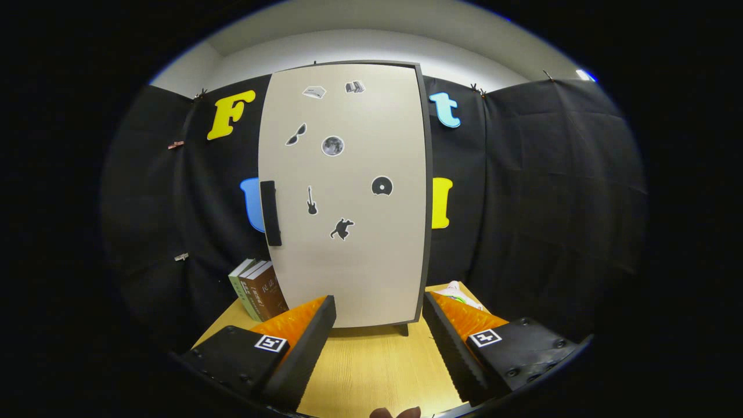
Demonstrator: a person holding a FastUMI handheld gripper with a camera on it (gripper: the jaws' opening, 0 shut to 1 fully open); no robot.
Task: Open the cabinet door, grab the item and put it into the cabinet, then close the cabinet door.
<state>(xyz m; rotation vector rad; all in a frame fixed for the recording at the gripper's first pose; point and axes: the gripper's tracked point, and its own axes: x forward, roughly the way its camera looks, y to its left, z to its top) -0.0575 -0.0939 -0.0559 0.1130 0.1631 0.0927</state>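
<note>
and here we are, looking straight at the cabinet (348, 191), standing upright on the wooden bench (371, 366) with its pale door (360, 261) shut flat across the front. a dark handle (270, 212) runs vertically along the door's left edge, about halfway up. the door carries a scatter of small stickers (332, 146): a round one, a guitar shape, a disc, an animal shape, a pair of glasses and two more near the top.

the gripper (378, 325) sits back from the cabinet, its fingers (302, 348) spread wide apart with nothing between them, only bare bench showing in the gap. the cabinet's lower edge lies just beyond the fingertips, and a short dark foot shows under it.

off to the left, beside the cabinet's lower corner, a few books (258, 290) stand leaning on the bench, spines facing out. over on the right, just behind the right finger and beside the cabinet's other lower corner, a small pale item (458, 293) with a touch of green lies on the bench; it is mostly hidden by the finger and i cannot tell what it is.

black cloth hangs behind everything as the booth's wall.
</note>
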